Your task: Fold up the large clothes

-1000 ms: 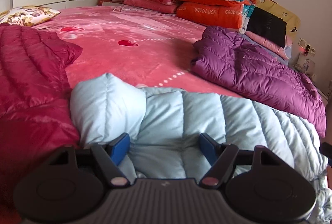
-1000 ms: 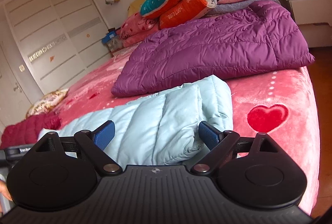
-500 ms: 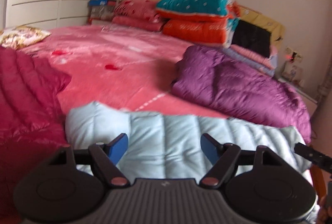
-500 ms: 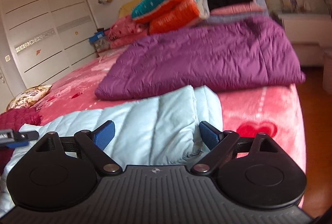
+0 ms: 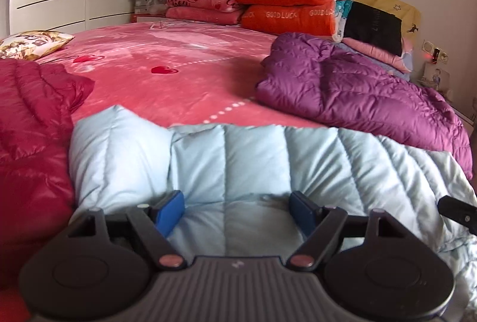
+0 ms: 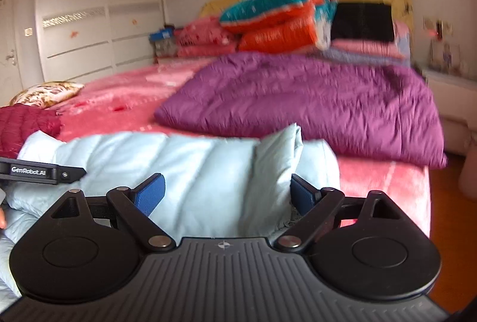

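Pale blue puffer jacket (image 5: pixel 268 161) lies folded into a long band across the near edge of the bed (image 5: pixel 179 77), and it is the biggest thing under both my cameras. Its quilted panels run side to side, with one end bulging up beside the dark red jacket (image 5: pixel 32 125) on my left and the other end reaching toward the bed's right corner. Beyond it, apart from it on the pink heart-print cover, I see the purple jacket (image 6: pixel 313 101) lying in a loose heap. Stacked quilts (image 5: pixel 286 3) sit by the headboard, a little blurred in my right view.

My left gripper (image 5: pixel 237 210) hangs just over the blue jacket with its jaws spread wide, having eased a little further apart, and grips nothing. My right gripper (image 6: pixel 228 192) is spread wide too; the jacket's raised fold sits between its blue pads (image 6: pixel 302 195), seemingly unpinched, though the blur leaves me unsure.
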`<state>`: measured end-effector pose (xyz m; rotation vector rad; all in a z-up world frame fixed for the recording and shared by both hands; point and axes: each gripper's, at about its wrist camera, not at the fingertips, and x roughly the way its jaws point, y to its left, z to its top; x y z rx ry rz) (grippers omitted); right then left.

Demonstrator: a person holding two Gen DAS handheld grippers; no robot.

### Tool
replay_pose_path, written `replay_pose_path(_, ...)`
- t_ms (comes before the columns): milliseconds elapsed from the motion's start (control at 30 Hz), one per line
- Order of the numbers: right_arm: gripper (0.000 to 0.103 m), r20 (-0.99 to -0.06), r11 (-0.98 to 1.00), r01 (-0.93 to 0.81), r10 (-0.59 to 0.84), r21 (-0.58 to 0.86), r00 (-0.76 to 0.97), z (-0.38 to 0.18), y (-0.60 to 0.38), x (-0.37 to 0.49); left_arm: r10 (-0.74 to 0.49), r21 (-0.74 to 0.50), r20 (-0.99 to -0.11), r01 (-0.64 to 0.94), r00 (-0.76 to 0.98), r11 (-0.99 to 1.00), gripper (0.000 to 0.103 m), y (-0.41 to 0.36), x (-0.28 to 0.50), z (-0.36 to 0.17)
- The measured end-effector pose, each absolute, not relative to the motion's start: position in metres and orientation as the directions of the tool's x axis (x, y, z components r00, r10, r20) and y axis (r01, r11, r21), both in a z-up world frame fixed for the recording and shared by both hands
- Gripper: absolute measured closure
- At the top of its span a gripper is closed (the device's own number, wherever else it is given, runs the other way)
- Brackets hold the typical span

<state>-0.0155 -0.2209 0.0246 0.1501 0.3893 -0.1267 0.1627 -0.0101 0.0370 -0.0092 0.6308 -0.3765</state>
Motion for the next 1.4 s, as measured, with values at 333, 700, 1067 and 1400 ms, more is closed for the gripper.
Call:
replay_pose_path(333, 0.0, -0.523, 0.965, 0.236, -0.144, 0.113, 0.84, 0.008, -0.226, 0.009, -0.356, -0.11, -0.55, 0.357, 0.755, 0.928, 0.019, -0.006, 0.164, 0.022)
replay_pose_path(700, 0.0, -0.559, 0.97, 0.232, -0.149, 0.08, 0.816, -0.005, -0.218, 0.012, -0.335, -0.074, -0.536, 0.352, 0.775, 0.933, 0.018, -0.008, 0.157, 0.024)
replay_pose_path(1067, 0.0, -0.419, 0.952, 0.223, -0.118, 0.211, 0.9, 0.028, -0.254, -0.055, -0.368, -0.154, -0.491, 0.337, 0.79, 0.929, 0.018, 0.036, 0.081, 0.096)
replay_pose_path(1400, 0.0, -0.461, 0.934, 0.234, -0.088, 0.27, 0.883, 0.022, -0.273, -0.134, -0.321, -0.19, -0.576, 0.259, 0.752, 0.947, 0.016, 0.101, 0.009, 0.109)
